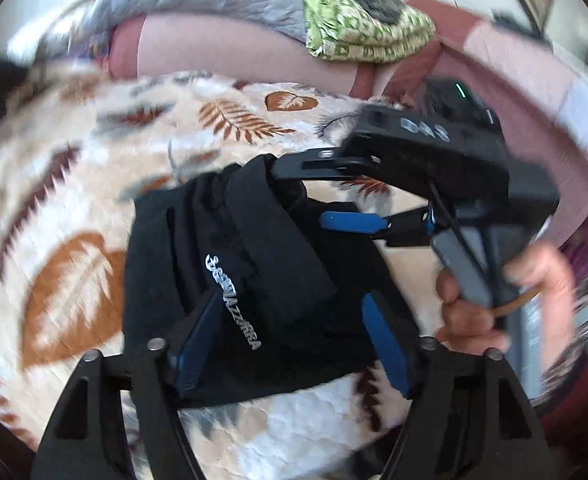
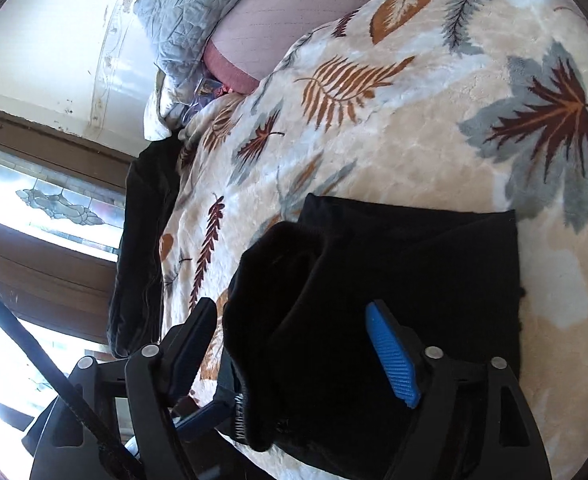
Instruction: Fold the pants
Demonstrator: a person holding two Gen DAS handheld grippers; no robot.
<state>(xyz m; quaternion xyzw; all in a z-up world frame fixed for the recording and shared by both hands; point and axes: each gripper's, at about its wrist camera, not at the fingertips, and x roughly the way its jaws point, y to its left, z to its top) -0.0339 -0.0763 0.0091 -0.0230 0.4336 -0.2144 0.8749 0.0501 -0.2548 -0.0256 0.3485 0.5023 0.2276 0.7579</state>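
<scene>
Black pants, folded into a compact bundle, are seen lying on a leaf-patterned blanket – the left gripper is held over them with jaws apart, nothing clamped. The right gripper is likewise spread wide – fabric between its fingers, unpinched.

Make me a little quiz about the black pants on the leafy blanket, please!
1. True or false: the black pants lie on a leaf-print blanket.
2. What colour are the pads on the right tongs? A red, B blue, C yellow.
3. Fill in: the left tongs stand ____ over the pants.

Key: 1 true. 2 B. 3 open.
</scene>
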